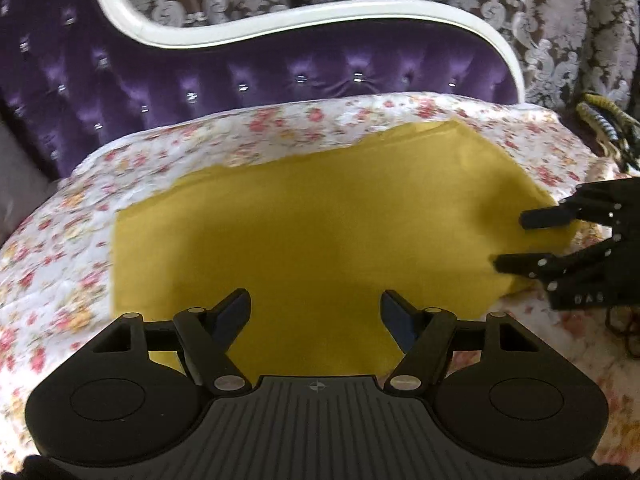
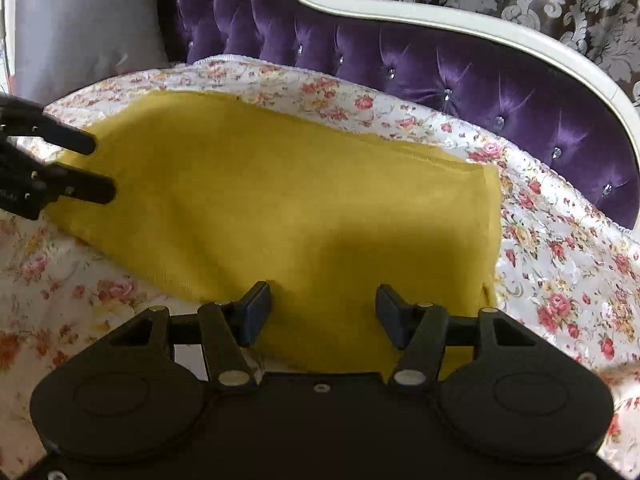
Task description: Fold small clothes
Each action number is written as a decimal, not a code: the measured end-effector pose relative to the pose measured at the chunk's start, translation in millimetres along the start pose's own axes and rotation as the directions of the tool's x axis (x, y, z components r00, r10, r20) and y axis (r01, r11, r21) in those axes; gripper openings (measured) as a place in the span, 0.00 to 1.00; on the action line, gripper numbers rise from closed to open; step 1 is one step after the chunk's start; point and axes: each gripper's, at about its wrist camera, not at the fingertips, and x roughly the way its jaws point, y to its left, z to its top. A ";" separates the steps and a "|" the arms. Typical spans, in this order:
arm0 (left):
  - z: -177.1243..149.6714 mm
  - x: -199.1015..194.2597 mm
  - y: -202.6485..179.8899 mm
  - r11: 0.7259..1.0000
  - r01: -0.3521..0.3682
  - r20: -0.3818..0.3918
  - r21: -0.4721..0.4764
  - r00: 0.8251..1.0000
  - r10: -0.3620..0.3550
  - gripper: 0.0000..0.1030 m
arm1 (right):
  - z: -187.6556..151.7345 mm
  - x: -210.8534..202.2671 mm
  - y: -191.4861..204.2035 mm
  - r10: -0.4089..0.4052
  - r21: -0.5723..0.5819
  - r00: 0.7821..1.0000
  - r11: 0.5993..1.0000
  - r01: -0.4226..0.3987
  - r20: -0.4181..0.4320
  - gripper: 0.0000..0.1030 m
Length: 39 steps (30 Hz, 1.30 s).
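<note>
Mustard-yellow cloth [image 1: 312, 240] spread flat across centre frame on a floral bedcover [image 1: 52, 264], purple tufted headboard [image 1: 200, 80] along the top. Left gripper [image 1: 316, 320] at lower centre, jaws wide, nothing between them. Right gripper [image 2: 322, 316] likewise wide and empty, above the cloth's near edge. Likely risk: pinching bedcover together with cloth, since both lie flush. Uneven lifts from the two sides could skew the fold or leave wrinkles.
</note>
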 end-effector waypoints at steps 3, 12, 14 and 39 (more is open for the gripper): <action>-1.8 10.6 -13.8 0.999 0.033 0.006 0.025 0.999 -0.033 0.68 | -4.6 -3.9 -12.9 0.009 0.065 1.000 0.998 -0.008 -0.014 0.64; -19.7 20.1 -25.0 0.996 0.083 -0.052 0.036 0.995 -0.081 0.68 | 6.9 -21.8 -60.4 -0.042 0.196 0.994 0.980 0.021 0.103 0.63; -19.3 19.6 -26.2 0.997 0.075 -0.053 0.036 0.996 -0.073 0.68 | 12.2 -7.0 -76.3 -0.040 0.248 0.994 0.969 0.015 0.097 0.34; -21.3 15.8 -25.4 0.998 0.067 -0.028 -0.004 0.997 -0.067 0.68 | 58.3 58.5 -145.9 -0.027 0.287 0.999 0.958 0.017 0.031 0.08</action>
